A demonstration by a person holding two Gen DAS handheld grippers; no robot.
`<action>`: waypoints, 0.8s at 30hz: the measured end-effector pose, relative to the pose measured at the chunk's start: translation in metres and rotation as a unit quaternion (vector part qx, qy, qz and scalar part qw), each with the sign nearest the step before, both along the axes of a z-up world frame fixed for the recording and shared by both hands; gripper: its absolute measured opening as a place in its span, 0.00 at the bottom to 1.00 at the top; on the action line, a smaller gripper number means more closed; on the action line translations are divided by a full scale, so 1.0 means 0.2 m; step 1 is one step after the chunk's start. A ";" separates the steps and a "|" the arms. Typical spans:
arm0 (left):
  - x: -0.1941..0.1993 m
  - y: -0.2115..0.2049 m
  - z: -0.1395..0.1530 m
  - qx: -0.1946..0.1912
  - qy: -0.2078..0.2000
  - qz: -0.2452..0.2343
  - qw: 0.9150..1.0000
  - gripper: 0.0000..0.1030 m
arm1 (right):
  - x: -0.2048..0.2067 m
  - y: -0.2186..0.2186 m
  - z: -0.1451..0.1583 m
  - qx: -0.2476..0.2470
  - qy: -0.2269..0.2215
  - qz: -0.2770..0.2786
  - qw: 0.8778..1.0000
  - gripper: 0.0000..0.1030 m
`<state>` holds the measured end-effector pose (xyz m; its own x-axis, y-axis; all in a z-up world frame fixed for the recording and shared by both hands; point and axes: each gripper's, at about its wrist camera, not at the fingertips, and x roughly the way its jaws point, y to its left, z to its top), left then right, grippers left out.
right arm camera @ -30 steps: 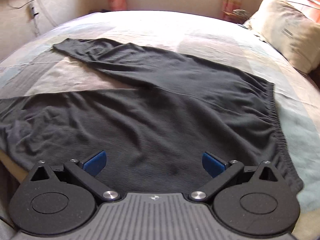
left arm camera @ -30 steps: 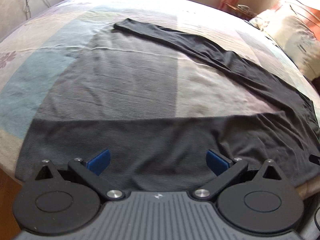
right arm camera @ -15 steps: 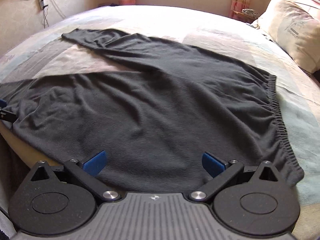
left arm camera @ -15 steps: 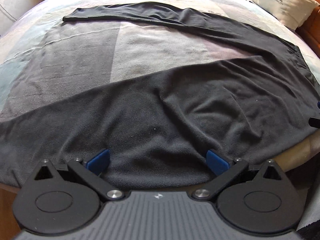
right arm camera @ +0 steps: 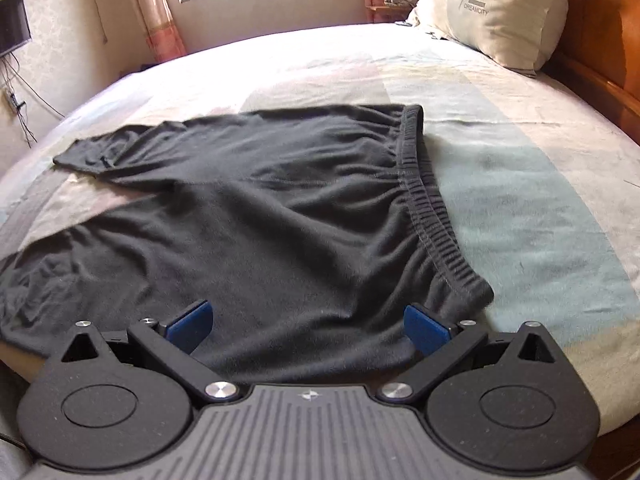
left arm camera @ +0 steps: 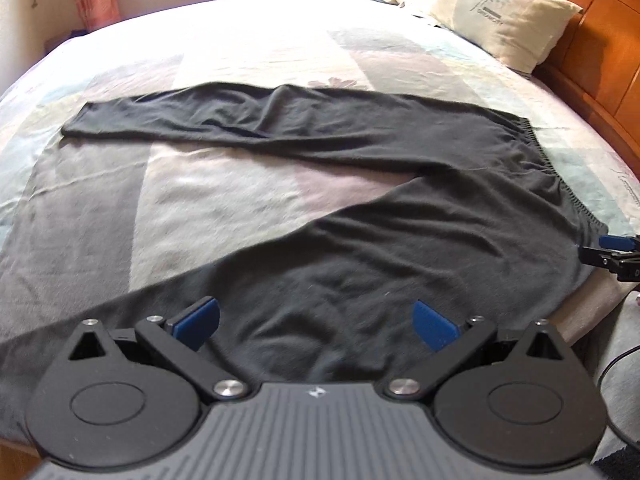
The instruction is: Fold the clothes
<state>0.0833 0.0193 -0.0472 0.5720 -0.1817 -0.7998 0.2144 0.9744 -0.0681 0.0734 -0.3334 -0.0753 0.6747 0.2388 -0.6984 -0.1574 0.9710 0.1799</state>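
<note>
Two spread grippers, left gripper (left arm camera: pixel 316 326), right gripper (right arm camera: pixel 306 326), over black trousers (left arm camera: pixel 400 216)

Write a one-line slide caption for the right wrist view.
Open right claw poised over dark grey knit trousers near their elastic waistband, spread on a pastel patchwork bedspread.

In the left wrist view, the near leg of the dark grey knit trousers (left arm camera: pixel 360 264) runs under the left claw (left arm camera: pixel 316 322) and off the left edge, its cuff unseen. The right claw (left arm camera: pixel 616 254) is cut by the right edge. The cream pillow's (right arm camera: pixel 500 8) small print blurs.
</note>
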 end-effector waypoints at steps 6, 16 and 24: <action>0.11 -0.32 -0.04 -0.033 0.012 -0.051 0.998 0.99 | 0.12 -0.03 -0.06 0.013 0.024 0.000 1.000 1.00; 0.24 -0.47 -0.34 -0.056 0.096 -0.031 0.993 0.99 | 0.11 -0.18 -0.04 0.054 0.025 0.016 0.998 1.00; 0.22 -0.40 -0.26 -0.016 0.070 -0.015 0.997 0.99 | 0.58 0.01 0.14 0.090 -0.003 0.119 0.989 1.00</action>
<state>0.1270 -0.0612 -0.0985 0.4487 -0.2233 -0.8654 0.2286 0.9647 -0.1304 0.1898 -0.3314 -0.0467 0.5886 0.5107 -0.6266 -0.3787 0.8591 0.3444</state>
